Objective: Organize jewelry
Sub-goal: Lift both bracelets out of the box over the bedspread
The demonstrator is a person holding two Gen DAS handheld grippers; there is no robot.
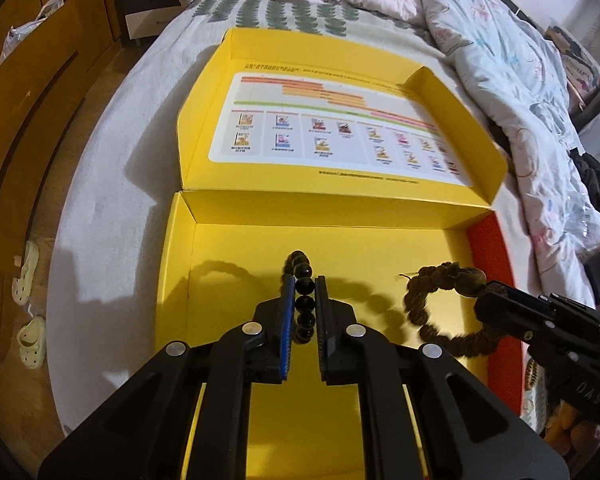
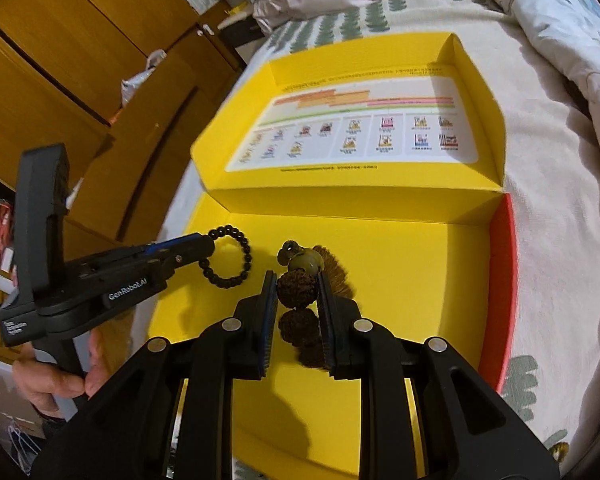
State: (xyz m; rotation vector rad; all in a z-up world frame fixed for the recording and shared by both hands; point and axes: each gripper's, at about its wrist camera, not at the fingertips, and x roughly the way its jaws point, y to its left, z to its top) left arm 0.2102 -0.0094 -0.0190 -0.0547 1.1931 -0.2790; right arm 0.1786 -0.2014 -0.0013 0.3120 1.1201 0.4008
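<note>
Both bracelets are up in the air over the open yellow box (image 1: pixel 188 248) on the bed (image 1: pixel 100 208). The left gripper (image 1: pixel 304 284) has its jaws pinched almost together on a black bead bracelet (image 1: pixel 303 288), only a bead's width between the pads, and the rest of the loop dangles beyond the tips. In the right wrist view that loop (image 2: pixel 230 258) hangs over the box's left edge, not over its middle.

The right gripper (image 2: pixel 298 282) is clamped on a brown rudraksha bracelet (image 2: pixel 294 288), jaws parted just enough for one rough seed, with a pale round bead (image 2: pixel 304 262) and a fringe poking past the fingertips. From the left wrist camera, its loop (image 1: pixel 424 312) hangs over the right side of the box floor, near the red outer wall (image 1: pixel 488 248).

The risks? Round, glossy beads can roll out of a flat pinch. If the black one is released where it hangs, I reckon it may land on the box's left wall or on the sheet. The two loops hang near each other; swing them together and they could tangle. The hinged lid (image 1: pixel 340 128) lies open behind, so that's no obstacle.
</note>
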